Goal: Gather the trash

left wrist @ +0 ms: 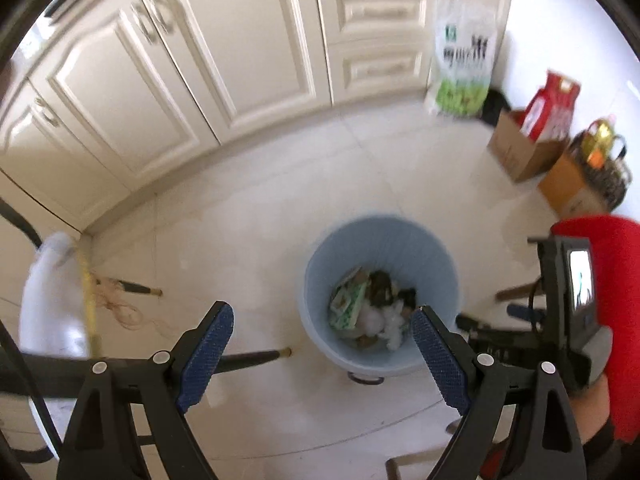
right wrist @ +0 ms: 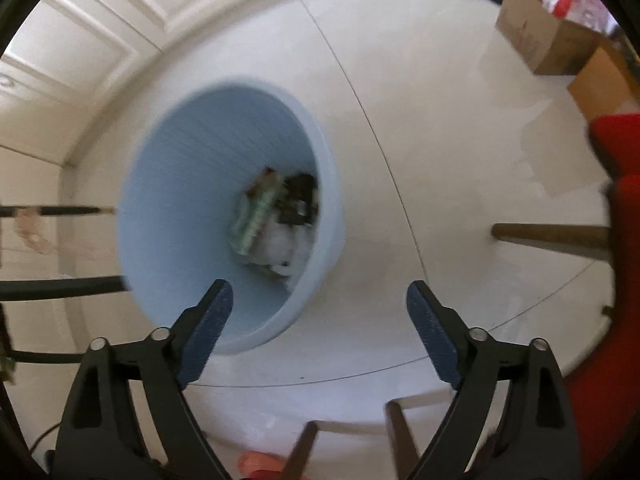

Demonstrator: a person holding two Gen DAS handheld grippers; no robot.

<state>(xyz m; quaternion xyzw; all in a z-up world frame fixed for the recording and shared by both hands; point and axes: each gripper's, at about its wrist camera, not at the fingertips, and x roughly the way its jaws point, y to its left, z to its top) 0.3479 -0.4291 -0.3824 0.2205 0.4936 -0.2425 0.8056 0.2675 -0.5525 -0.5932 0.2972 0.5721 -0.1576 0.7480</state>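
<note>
A pale blue trash bin [left wrist: 320, 264] stands on the tiled floor, seen from above. At its bottom lies trash [left wrist: 370, 308]: a green and white wrapper, dark scraps and crumpled white paper. My left gripper [left wrist: 322, 316] hangs open above the bin's near rim, nothing between its blue pads. In the right wrist view the same bin [right wrist: 180, 208] sits left of centre with the trash [right wrist: 276, 216] inside, blurred. My right gripper [right wrist: 320, 294] is open and holds nothing, over the bin's near right edge and the floor. The right hand's device [left wrist: 568, 300] shows at the left view's right edge.
White cabinet doors [left wrist: 192, 72] run along the back. A green and white bag [left wrist: 460, 64], cardboard boxes [left wrist: 520, 148] and a basket [left wrist: 604, 160] sit at the far right. Dark chair or table legs [left wrist: 256, 358] cross the floor at left. A red sleeve [left wrist: 616, 280] is at right.
</note>
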